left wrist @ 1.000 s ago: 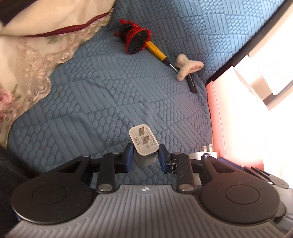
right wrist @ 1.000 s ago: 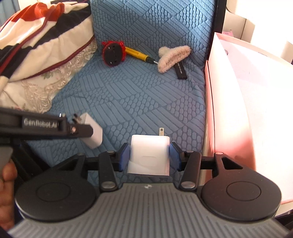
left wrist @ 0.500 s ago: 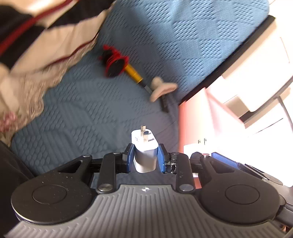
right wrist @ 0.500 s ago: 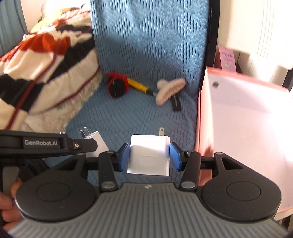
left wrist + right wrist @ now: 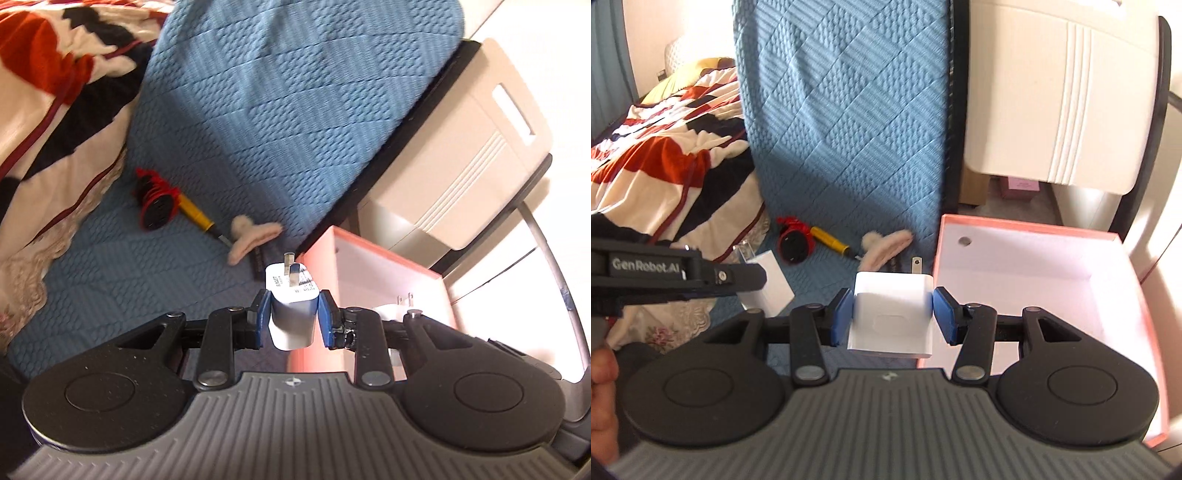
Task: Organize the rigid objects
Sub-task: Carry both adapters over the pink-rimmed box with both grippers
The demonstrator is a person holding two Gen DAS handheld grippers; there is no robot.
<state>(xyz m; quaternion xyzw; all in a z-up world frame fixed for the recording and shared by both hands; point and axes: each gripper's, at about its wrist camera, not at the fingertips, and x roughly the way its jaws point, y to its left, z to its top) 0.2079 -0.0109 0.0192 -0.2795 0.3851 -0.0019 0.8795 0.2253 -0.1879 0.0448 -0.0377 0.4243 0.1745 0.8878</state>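
Note:
My left gripper [image 5: 291, 314] is shut on a small white charger plug [image 5: 293, 310], prongs pointing away, held above the blue quilted cushion near the pink box [image 5: 369, 273]. My right gripper [image 5: 892, 314] is shut on a larger flat white charger [image 5: 891, 314], held in the air beside the pink box [image 5: 1034, 280]. In the right wrist view the left gripper's arm [image 5: 676, 273] and its small plug [image 5: 772, 282] show at the left. The larger charger's prongs [image 5: 404, 298] show in the left wrist view.
A red and black round object [image 5: 794, 242], a yellow-handled screwdriver [image 5: 831, 242] and a fluffy pink brush [image 5: 886, 247] lie on the blue cushion [image 5: 849, 129]. A striped blanket [image 5: 672, 166] lies at the left. A cream cabinet [image 5: 1056, 92] stands behind the box.
Both grippers have lifted their chargers off the cushion and moved right, toward the pink box. The jaws stay shut on the chargers.

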